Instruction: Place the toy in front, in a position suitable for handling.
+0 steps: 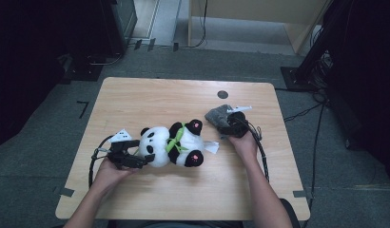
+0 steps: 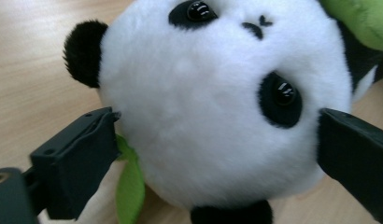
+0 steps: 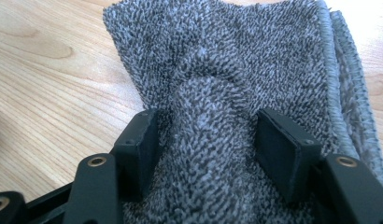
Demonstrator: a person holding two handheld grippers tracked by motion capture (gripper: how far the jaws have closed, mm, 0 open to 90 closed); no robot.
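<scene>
Bench (image 1: 136, 95): mostly bare, with open room on every side.
Panda (image 1: 171, 145): lay near the middle; a nudge could have rolled it.
Towel (image 3: 227, 60): bunched right of the panda, well inside the edge.
Left hand-held gripper (image 2: 217, 154): jaws spread around the panda's head.
Right hand-held gripper (image 3: 206, 140): pinched a towel fold; a loose hold risked slipping.
</scene>
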